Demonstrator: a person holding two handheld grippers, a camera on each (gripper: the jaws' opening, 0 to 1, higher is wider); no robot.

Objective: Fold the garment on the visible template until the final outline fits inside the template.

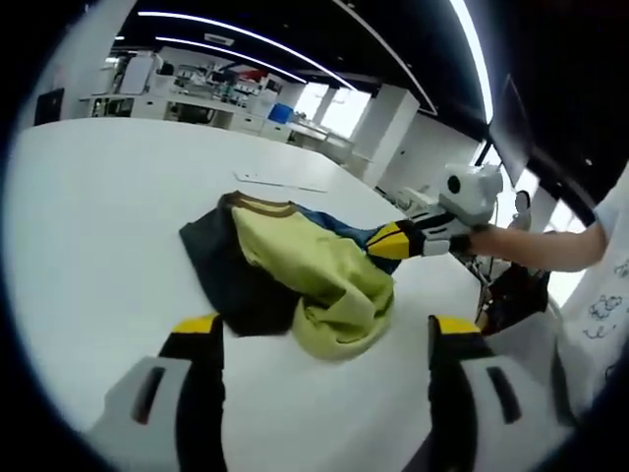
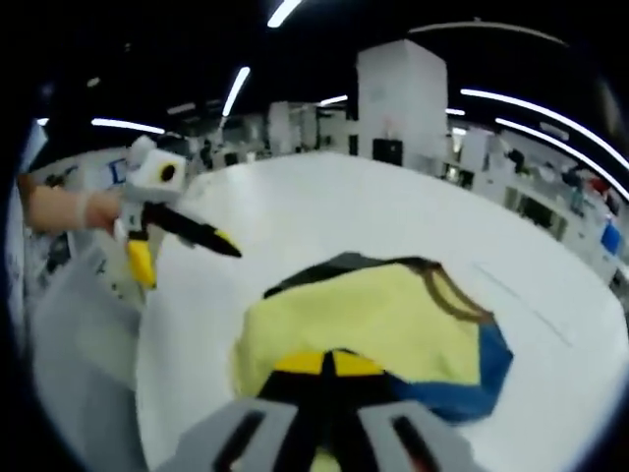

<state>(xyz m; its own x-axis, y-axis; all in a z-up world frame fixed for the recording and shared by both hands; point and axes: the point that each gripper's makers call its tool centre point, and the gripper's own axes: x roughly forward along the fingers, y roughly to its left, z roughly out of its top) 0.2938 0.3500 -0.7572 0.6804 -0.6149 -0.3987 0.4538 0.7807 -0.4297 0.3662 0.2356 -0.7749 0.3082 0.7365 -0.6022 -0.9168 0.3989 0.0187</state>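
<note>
A crumpled garment (image 1: 295, 265) of yellow-green, dark and blue cloth lies bunched on the white table (image 1: 88, 226). My left gripper (image 1: 325, 324) is open just short of its near edge, with nothing between the jaws. The right gripper (image 1: 385, 243) comes in from the right, and its tips meet the blue part of the cloth. In the right gripper view, my right gripper (image 2: 329, 364) is shut on the yellow cloth of the garment (image 2: 383, 315). The left gripper (image 2: 187, 264) hovers open at the upper left, apart from the cloth. A faint thin outline (image 1: 280, 183) is marked on the table beyond the garment.
A person's arm (image 1: 550, 246) reaches in from the right, near the table's rounded edge (image 1: 462, 285). A hand (image 2: 59, 206) holds the left gripper. Desks and shelves (image 1: 206, 93) and a white pillar (image 2: 398, 98) stand far behind. The same line mark (image 2: 521, 295) lies right of the cloth.
</note>
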